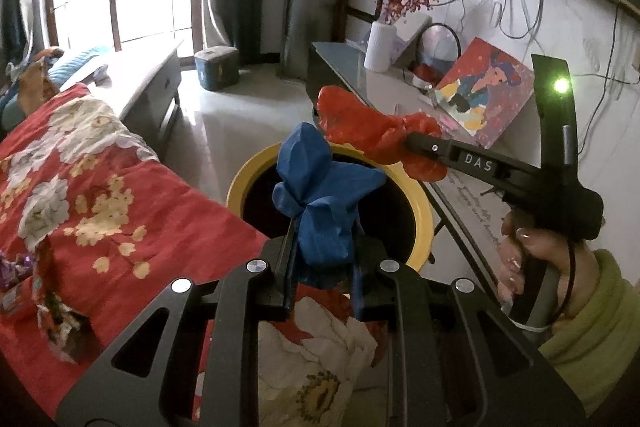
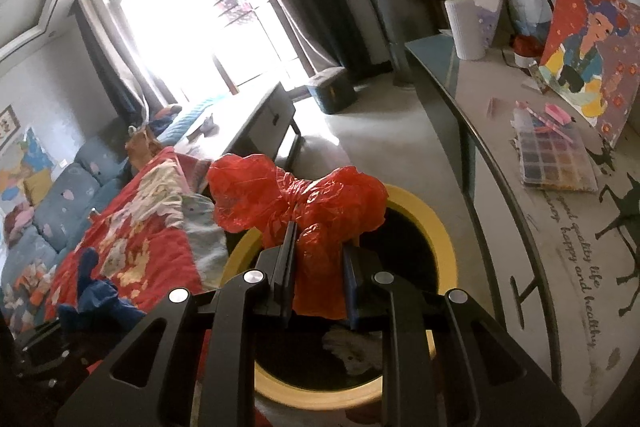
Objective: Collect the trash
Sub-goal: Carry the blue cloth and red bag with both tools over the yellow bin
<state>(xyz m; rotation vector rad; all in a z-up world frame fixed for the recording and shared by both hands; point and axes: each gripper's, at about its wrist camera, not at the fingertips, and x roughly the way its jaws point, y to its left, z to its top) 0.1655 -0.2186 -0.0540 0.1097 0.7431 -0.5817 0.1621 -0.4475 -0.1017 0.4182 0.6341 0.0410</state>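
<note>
Red floral quilt (image 1: 100,179) spreads on the left, and just past its edge the left gripper (image 1: 320,251) pinches a crumpled blue plastic bag (image 1: 320,199), fingers pressed tight on it, right over the dark mouth of the yellow-rimmed bin (image 1: 424,211). Further right, the right gripper (image 2: 318,259) clamps a crumpled red plastic bag (image 2: 296,199) above that same bin, beside the long side table (image 2: 520,155).

The yellow bin (image 2: 436,227) — inside too dark (contents unclear) — half hidden by red bag (image 2: 296,195).
</note>
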